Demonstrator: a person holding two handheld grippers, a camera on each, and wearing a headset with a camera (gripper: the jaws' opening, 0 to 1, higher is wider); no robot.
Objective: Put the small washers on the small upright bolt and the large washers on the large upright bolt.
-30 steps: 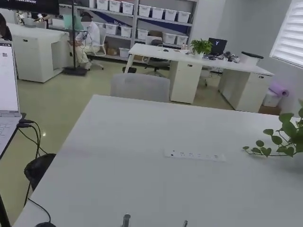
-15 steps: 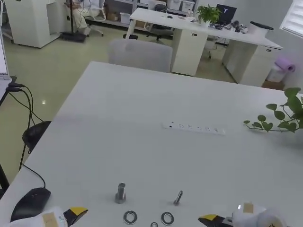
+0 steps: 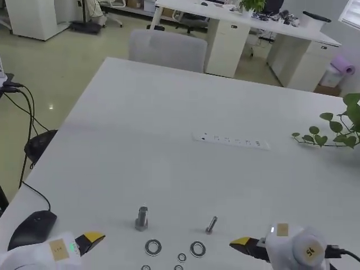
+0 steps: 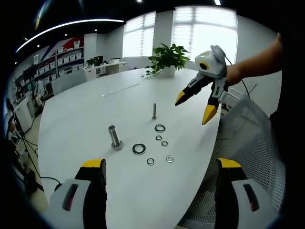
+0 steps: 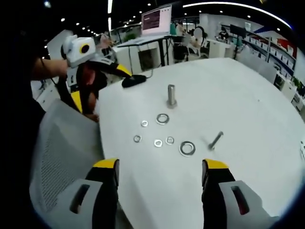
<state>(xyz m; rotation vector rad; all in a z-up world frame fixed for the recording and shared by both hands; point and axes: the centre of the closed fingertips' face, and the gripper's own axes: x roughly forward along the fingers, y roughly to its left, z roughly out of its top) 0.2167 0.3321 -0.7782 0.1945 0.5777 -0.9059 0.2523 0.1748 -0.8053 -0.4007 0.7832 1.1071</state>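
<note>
The large bolt [image 3: 142, 218] stands upright near the table's front edge, and the thinner small bolt [image 3: 211, 225] is to its right. Two large washers [image 3: 153, 247] [image 3: 197, 248] and several small washers [image 3: 181, 257] lie flat just in front of the bolts. My left gripper [image 3: 90, 241] is at the lower left and my right gripper [image 3: 243, 244] at the lower right, both off the parts. In the left gripper view my own left gripper [image 4: 161, 163] is open and empty, short of the washers [image 4: 139, 149]. The right gripper [image 5: 161, 164] is also open and empty.
A black mouse [image 3: 32, 225] sits at the table's left front corner. A power strip [image 3: 230, 140] lies mid-table, a potted plant [image 3: 337, 126] is at the right edge and a grey chair [image 3: 167, 49] stands at the far side. A mesh chair back [image 5: 62, 143] is close to me.
The head camera has tilted down, bringing the bolts, washers and both gripper tips into the picture. Nothing on the table has visibly moved.
</note>
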